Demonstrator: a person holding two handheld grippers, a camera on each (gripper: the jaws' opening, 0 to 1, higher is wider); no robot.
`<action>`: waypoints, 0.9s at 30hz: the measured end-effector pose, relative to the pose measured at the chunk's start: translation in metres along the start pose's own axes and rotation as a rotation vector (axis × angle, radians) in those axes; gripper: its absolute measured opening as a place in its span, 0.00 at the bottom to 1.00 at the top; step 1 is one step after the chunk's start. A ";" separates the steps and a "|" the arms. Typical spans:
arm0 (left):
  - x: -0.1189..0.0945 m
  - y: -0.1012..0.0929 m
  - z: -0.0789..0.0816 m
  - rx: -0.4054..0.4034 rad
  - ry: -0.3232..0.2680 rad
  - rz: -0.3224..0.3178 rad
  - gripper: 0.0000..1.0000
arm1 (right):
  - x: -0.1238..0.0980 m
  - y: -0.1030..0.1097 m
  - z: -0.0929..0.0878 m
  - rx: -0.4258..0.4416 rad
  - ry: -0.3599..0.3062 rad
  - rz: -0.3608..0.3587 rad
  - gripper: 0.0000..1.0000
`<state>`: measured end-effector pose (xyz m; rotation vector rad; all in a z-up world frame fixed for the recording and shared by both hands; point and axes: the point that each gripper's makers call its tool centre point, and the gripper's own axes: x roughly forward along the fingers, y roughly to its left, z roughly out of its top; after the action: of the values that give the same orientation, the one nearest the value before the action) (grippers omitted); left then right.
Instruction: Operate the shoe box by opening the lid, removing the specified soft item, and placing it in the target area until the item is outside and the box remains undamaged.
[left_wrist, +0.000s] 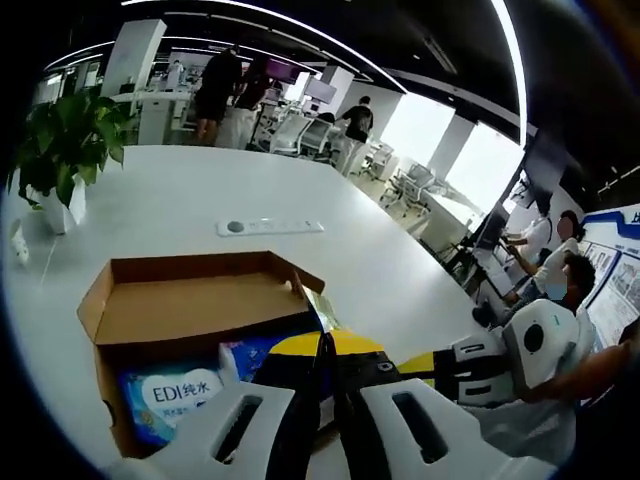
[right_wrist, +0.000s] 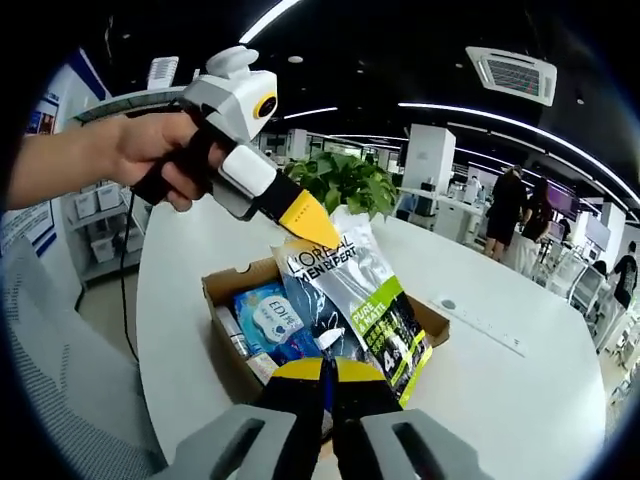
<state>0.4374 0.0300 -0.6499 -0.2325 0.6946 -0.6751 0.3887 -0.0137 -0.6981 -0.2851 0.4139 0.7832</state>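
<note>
An open cardboard shoe box (left_wrist: 150, 310) (right_wrist: 225, 285) sits on the white table (left_wrist: 180, 190). A blue EDI wipes pack (left_wrist: 170, 395) (right_wrist: 265, 315) lies inside it. A grey L'Oreal Men Expert pouch (right_wrist: 355, 290) with a green label hangs upright above the box, seen edge-on (left_wrist: 318, 300) in the left gripper view. My left gripper (left_wrist: 326, 345) (right_wrist: 308, 222), held in a hand, is shut on the pouch's top corner. My right gripper (right_wrist: 327, 370) (left_wrist: 440, 365) has its jaws shut at the pouch's lower edge. Whether they pinch it is unclear.
A potted plant (left_wrist: 60, 150) (right_wrist: 345, 180) stands on the table beyond the box. A white power strip (left_wrist: 270, 227) (right_wrist: 480, 325) lies past the box. Office chairs, desks and several people are around the table.
</note>
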 end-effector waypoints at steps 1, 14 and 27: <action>0.002 -0.001 0.000 0.001 0.002 -0.002 0.00 | -0.001 -0.001 -0.001 0.002 0.002 -0.003 0.00; 0.028 -0.019 -0.006 0.021 0.035 -0.034 0.00 | -0.014 -0.022 -0.021 0.008 0.038 -0.028 0.00; 0.052 -0.030 -0.015 0.038 0.071 -0.050 0.00 | -0.022 -0.041 -0.041 0.006 0.071 -0.041 0.00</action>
<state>0.4418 -0.0262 -0.6758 -0.1922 0.7457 -0.7468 0.3944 -0.0715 -0.7200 -0.3152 0.4759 0.7335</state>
